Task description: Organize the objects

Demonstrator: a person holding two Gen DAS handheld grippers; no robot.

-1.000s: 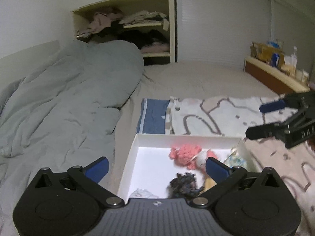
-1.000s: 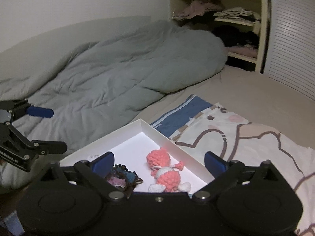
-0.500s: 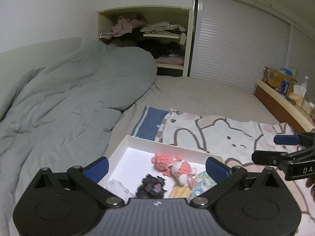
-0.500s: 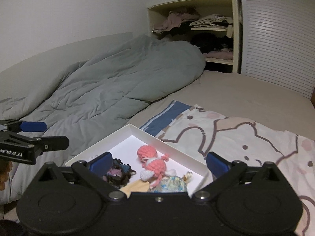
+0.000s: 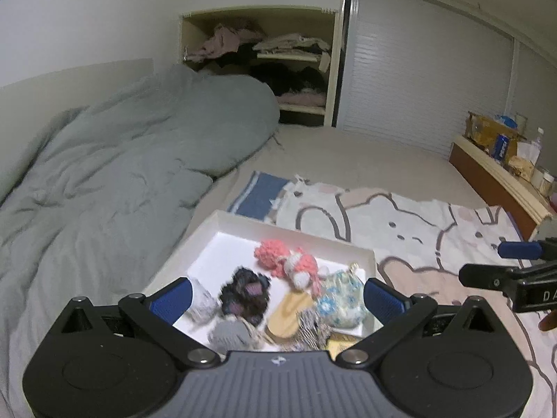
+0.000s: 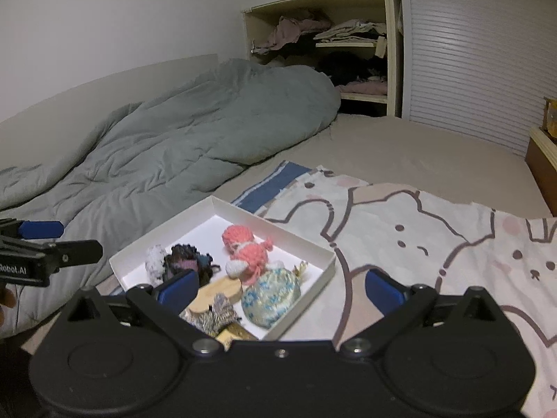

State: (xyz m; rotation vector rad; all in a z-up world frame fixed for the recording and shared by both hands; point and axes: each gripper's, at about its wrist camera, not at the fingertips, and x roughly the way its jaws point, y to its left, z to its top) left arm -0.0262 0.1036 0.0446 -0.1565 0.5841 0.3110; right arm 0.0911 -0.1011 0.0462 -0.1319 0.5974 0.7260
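A shallow white box (image 5: 292, 231) (image 6: 278, 226) lies on the bed. In it are a pink crochet doll (image 5: 289, 261) (image 6: 247, 247), a dark knitted piece (image 5: 245, 294) (image 6: 186, 261), a blue-and-white pouch (image 5: 343, 299) (image 6: 271, 296), a wooden piece (image 5: 290, 315) (image 6: 219, 292) and small grey yarn bits (image 5: 229, 336). My left gripper (image 5: 276, 296) is open and empty, above the box's near end. My right gripper (image 6: 278, 289) is open and empty, over the box's near right corner. Each gripper shows at the edge of the other's view.
A rumpled grey duvet (image 5: 115, 181) covers the left of the bed. A cartoon-print cloth (image 5: 400, 223) and a blue cloth (image 5: 259, 195) lie beside the box. An open shelf with clothes (image 5: 264, 59) stands at the back. A cluttered ledge (image 5: 501, 160) runs along the right.
Both grippers have pulled back and lifted, so more of the box and its contents shows. Both stayed open and empty.
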